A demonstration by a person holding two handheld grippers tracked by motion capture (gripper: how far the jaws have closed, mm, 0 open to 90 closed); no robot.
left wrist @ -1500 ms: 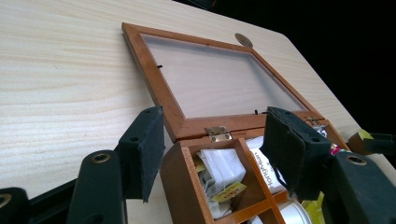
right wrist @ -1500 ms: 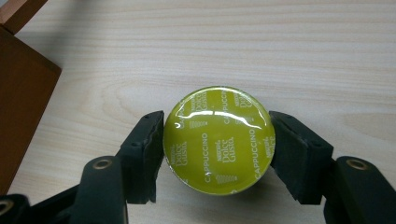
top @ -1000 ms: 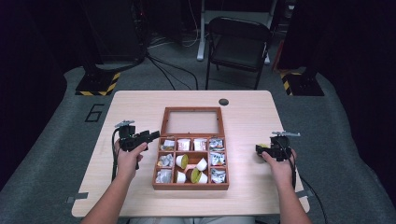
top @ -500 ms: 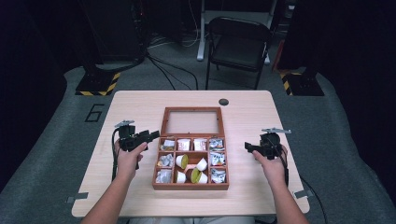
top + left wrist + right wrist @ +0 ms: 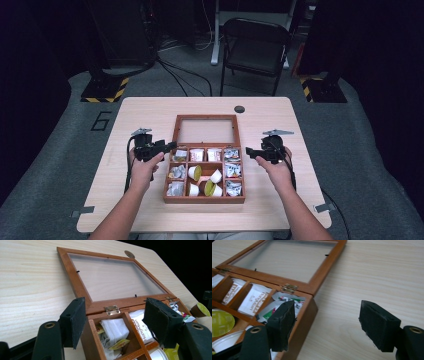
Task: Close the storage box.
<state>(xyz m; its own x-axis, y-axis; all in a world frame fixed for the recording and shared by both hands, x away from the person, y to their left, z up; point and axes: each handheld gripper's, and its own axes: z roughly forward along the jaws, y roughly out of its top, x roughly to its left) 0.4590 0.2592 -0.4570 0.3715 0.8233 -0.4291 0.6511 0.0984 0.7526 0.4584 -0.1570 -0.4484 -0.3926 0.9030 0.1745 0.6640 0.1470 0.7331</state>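
Both hand-held grippers stand released at the box (image 5: 204, 165): right hand-held gripper (image 5: 251, 153) has moved closer; left hand-held gripper (image 5: 171, 146) has just widened, ready for closing its lid (image 5: 205, 131).

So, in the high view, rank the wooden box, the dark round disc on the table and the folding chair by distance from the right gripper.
From the right gripper:
1. Wooden box, just beside it, toward the table's middle.
2. Dark round disc, farther up the table.
3. Folding chair, on the floor beyond the table.
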